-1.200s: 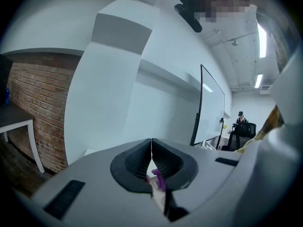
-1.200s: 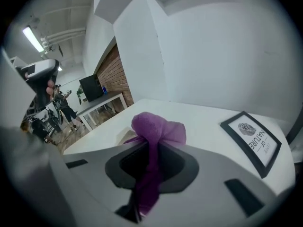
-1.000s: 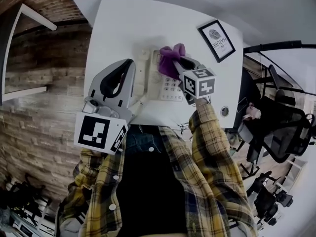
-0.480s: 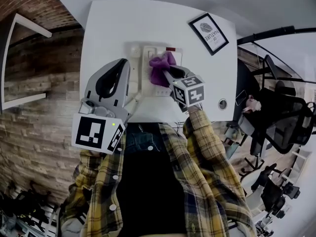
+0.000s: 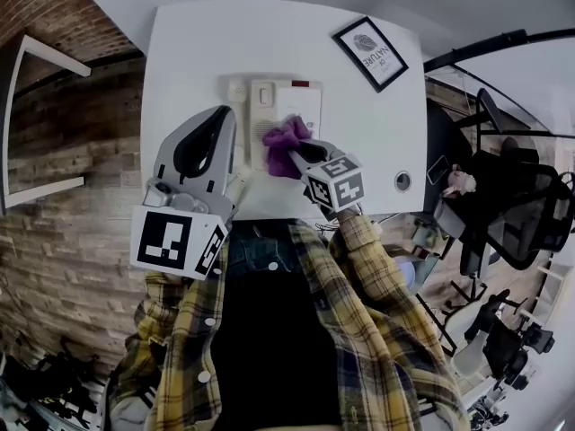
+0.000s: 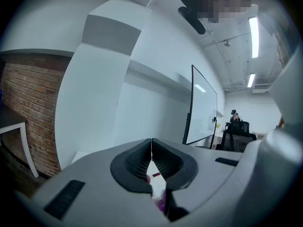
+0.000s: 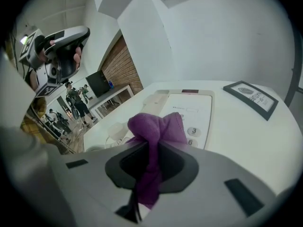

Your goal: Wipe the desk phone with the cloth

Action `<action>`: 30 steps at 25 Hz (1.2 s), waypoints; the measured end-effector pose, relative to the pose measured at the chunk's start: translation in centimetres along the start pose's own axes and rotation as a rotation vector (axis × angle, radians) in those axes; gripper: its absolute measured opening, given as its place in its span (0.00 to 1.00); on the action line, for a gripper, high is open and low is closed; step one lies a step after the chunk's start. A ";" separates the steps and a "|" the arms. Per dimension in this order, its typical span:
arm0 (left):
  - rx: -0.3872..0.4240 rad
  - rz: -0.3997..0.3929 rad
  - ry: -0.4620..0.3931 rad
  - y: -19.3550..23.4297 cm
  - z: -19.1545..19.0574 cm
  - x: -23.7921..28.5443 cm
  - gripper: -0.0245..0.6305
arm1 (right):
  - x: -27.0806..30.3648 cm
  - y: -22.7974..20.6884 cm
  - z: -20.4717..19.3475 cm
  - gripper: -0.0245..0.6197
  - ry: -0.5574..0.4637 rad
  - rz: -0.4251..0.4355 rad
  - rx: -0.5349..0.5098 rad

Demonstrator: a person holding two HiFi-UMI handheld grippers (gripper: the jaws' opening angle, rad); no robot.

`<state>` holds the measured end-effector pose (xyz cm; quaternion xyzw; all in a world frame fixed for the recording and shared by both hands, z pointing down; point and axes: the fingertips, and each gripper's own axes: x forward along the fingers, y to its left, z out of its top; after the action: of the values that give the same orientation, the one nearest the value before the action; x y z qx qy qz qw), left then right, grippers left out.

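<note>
My left gripper (image 5: 223, 115) is raised near my chest, jaws pressed together on nothing. My right gripper (image 7: 150, 148) pinches the purple cloth (image 7: 158, 126), which rests on the near keypad edge of the phone (image 5: 287, 104). The phone sits on the white table (image 5: 193, 43). A framed picture (image 5: 370, 52) lies farther right.
</note>
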<state>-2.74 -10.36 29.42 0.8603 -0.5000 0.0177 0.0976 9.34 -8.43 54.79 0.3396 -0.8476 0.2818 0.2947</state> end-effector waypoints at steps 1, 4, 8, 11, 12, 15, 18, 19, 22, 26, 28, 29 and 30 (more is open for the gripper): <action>0.002 -0.004 -0.001 -0.2 0.1 0.1 0.06 | -0.1 0.2 -0.4 0.13 0.005 0.005 0.003; 0.007 -0.017 -0.002 -0.6 0.2 0.4 0.06 | -0.4 0.9 -1.7 0.13 0.027 0.023 0.013; 0.013 -0.030 0.001 -1.1 0.3 0.8 0.06 | -0.8 1.5 -3.0 0.13 0.032 0.030 0.023; 0.017 -0.037 0.003 -1.4 0.3 0.9 0.06 | -0.9 1.6 -3.3 0.13 0.039 0.032 0.025; 0.019 -0.038 0.003 -1.4 0.4 0.9 0.06 | -1.0 1.7 -3.4 0.13 0.043 0.035 0.027; 0.022 -0.042 0.003 -1.6 0.5 0.9 0.06 | -1.2 2.0 -3.9 0.13 0.052 0.050 0.041; 0.022 -0.040 0.003 -1.6 0.5 0.9 0.06 | -1.4 2.3 -4.5 0.13 0.053 0.063 0.062; 0.023 -0.040 0.004 -1.6 0.4 0.9 0.06 | -1.5 2.3 -4.7 0.13 0.056 0.066 0.069; 0.024 -0.041 0.005 -1.5 0.4 0.8 0.06 | -1.9 2.5 -5.1 0.13 0.079 0.080 0.078; 0.022 -0.041 0.004 -1.6 0.4 0.8 0.06 | -3.0 2.7 -5.0 0.13 0.057 0.110 0.133; 0.021 -0.041 0.004 -1.6 0.3 0.8 0.06 | -4.0 2.5 -4.0 0.13 0.022 0.112 0.152; 0.020 -0.041 0.004 -1.5 0.3 0.7 0.06 | -4.5 2.2 -3.3 0.13 0.001 0.107 0.153; 0.020 -0.041 0.004 -1.5 0.3 0.7 0.06 | -5.0 1.9 -2.5 0.13 -0.022 0.102 0.151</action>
<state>-1.08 -10.26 28.96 0.8712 -0.4820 0.0222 0.0903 11.70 -3.55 52.43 0.3204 -0.8432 0.3559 0.2444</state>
